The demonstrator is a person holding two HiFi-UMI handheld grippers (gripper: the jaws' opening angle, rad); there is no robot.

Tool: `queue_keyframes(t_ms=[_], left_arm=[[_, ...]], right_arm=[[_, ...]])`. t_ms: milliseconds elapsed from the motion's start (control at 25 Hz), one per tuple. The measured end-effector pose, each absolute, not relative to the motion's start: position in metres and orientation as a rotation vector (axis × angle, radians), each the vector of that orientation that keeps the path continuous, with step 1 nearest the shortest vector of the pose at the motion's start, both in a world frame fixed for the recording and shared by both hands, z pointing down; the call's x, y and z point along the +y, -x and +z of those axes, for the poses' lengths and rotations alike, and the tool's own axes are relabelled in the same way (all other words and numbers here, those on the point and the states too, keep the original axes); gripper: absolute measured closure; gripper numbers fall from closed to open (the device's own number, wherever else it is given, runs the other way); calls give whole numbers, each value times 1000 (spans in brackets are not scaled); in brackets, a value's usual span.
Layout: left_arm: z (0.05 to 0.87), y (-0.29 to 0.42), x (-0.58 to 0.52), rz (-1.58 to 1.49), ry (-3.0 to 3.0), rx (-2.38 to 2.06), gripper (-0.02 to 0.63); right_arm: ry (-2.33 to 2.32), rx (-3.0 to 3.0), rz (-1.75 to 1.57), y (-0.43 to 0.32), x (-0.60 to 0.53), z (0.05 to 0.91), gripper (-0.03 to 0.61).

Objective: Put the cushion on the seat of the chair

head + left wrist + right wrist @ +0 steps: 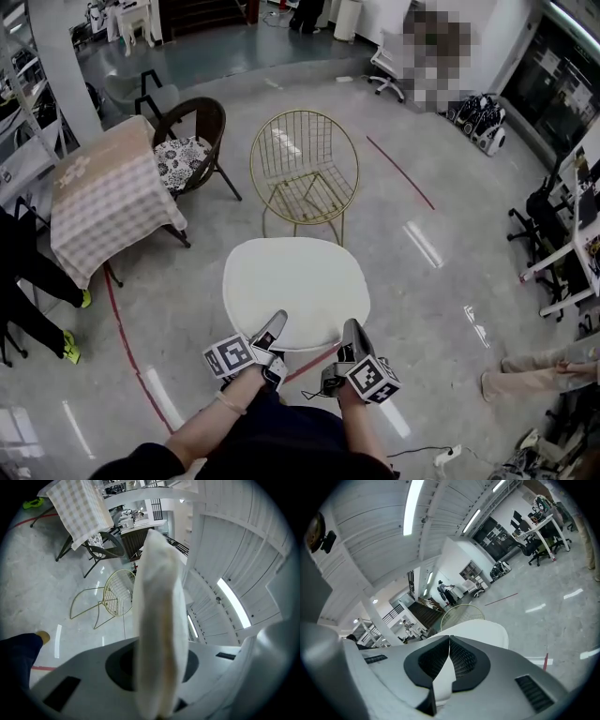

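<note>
A round white cushion (295, 289) hangs level in front of me, above the floor. My left gripper (271, 336) is shut on the cushion's near left edge. My right gripper (352, 339) is shut on the near right edge. In the left gripper view the cushion (158, 634) stands edge-on between the jaws. In the right gripper view a thin flap of the cushion (443, 677) is pinched between the black pads. The gold wire chair (303, 169) stands just beyond the cushion with its seat bare; the chair (117, 596) also shows in the left gripper view, and its back (461, 615) peeks over the cushion.
A dark wicker chair (195, 141) with a patterned cushion stands left of the gold chair, beside a table under a checked cloth (106, 192). Red tape lines (400, 172) cross the glossy floor. Desks and office chairs (561, 234) line the right side. A person's legs (28, 281) are at the far left.
</note>
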State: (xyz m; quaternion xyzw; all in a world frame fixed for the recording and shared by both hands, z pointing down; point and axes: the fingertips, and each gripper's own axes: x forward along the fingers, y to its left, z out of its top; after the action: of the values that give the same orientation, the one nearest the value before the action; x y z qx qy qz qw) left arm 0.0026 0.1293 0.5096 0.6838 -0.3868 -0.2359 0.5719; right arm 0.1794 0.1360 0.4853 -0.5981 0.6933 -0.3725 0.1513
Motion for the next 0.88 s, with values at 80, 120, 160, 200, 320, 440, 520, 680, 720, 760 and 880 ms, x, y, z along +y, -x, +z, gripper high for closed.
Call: queue_keyframes(t_ms=[80, 120, 160, 200, 320, 440, 520, 680, 720, 760, 880], left_arm=[[511, -3, 117, -557, -1594, -900, 538], [511, -3, 112, -561, -1586, -897, 538], [512, -3, 106, -564, -1577, -896, 538], [512, -2, 101, -567, -1569, -896, 538], [512, 1, 84, -572, -1551, -901, 538], [511, 4, 64, -580, -1534, -898, 538], [511, 6, 51, -585, -1526, -893, 538], [512, 7, 22, -584, -1522, -880, 538], [512, 6, 16, -584, -1522, -876, 538], [511, 6, 9, -584, -1521, -872, 538], [510, 7, -11, -594, -1513, -861, 538]], right_arm=[[1725, 1989, -1078, -180, 123, 488, 586], [1728, 1991, -1085, -179, 117, 489, 586], [1728, 1993, -1092, -178, 112, 489, 586], [1728, 1995, -1099, -177, 106, 489, 586], [1729, 2002, -1110, -175, 90, 487, 586], [1735, 2007, -1116, -172, 71, 483, 586], [1741, 2006, -1122, -171, 58, 484, 586], [1743, 1994, -1147, -169, 29, 489, 586], [1737, 1993, -1148, -168, 22, 488, 586], [1728, 1994, -1148, -167, 14, 486, 586], [1704, 2003, -1148, -163, -7, 482, 586]])
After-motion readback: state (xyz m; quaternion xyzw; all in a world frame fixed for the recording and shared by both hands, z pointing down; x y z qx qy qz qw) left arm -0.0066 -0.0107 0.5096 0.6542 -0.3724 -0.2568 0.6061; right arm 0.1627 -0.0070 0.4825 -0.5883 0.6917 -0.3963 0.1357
